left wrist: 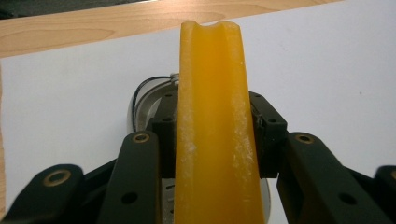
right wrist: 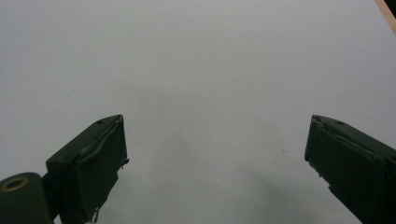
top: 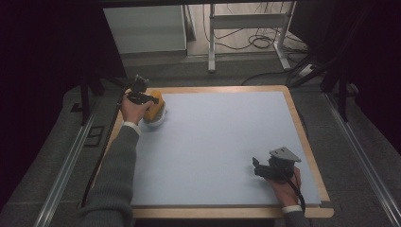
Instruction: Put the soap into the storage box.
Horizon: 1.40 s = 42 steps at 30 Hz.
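Bench: light wooden top, showing as a border along its edges. A pale blue-grey mat covers nearly all of it. Far left corner: a white bowl-like dish sits on the mat, a yellow-orange piece over it.

Our left forearm, in a grey sleeve, reaches up along the left side, the hand wrapped around the left claw at the far left corner. Its jaws are clamped tight on something held between them. Our right hand sits low at the near right, gripping the right claw, which points leftward with its jaws spread wide and nothing between them.
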Each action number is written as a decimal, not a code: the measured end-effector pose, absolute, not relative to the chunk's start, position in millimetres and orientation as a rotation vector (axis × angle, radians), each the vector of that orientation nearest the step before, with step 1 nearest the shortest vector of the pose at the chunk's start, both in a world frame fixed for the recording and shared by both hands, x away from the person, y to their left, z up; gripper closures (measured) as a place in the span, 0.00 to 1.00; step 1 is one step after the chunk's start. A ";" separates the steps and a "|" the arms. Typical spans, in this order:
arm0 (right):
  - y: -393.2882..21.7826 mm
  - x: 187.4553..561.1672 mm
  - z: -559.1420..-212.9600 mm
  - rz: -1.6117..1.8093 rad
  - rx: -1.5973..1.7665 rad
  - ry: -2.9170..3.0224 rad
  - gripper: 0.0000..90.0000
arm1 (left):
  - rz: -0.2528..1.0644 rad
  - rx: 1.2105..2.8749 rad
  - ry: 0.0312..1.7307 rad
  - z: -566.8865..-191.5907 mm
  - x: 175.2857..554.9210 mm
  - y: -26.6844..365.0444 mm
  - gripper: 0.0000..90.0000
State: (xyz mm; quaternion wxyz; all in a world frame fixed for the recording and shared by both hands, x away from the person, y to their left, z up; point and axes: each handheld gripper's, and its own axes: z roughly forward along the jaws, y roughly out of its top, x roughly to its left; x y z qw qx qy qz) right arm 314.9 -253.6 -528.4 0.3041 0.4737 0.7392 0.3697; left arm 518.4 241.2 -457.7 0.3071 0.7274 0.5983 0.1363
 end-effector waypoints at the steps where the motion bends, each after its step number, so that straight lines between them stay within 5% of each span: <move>1: -253.6 314.8 -528.3 0.980 1.255 1.958 0.06 | 0.361 1.924 1.582 -457.7 518.4 241.2 0.68; 5: -253.6 314.7 -528.3 0.980 1.254 1.957 0.06 | 0.358 1.899 1.577 -460.0 517.3 242.4 0.66; 13: -253.1 314.7 -528.5 0.979 1.253 1.958 0.06 | 0.418 1.944 1.570 -453.2 508.6 248.0 0.34; 31: -252.4 314.9 -528.6 0.969 1.250 1.960 0.06 | 0.455 1.883 1.374 -445.4 436.9 262.7 0.30; 42: -252.7 314.7 -528.5 0.976 1.252 1.958 0.06 | 0.359 1.952 1.159 -452.1 375.0 245.7 0.30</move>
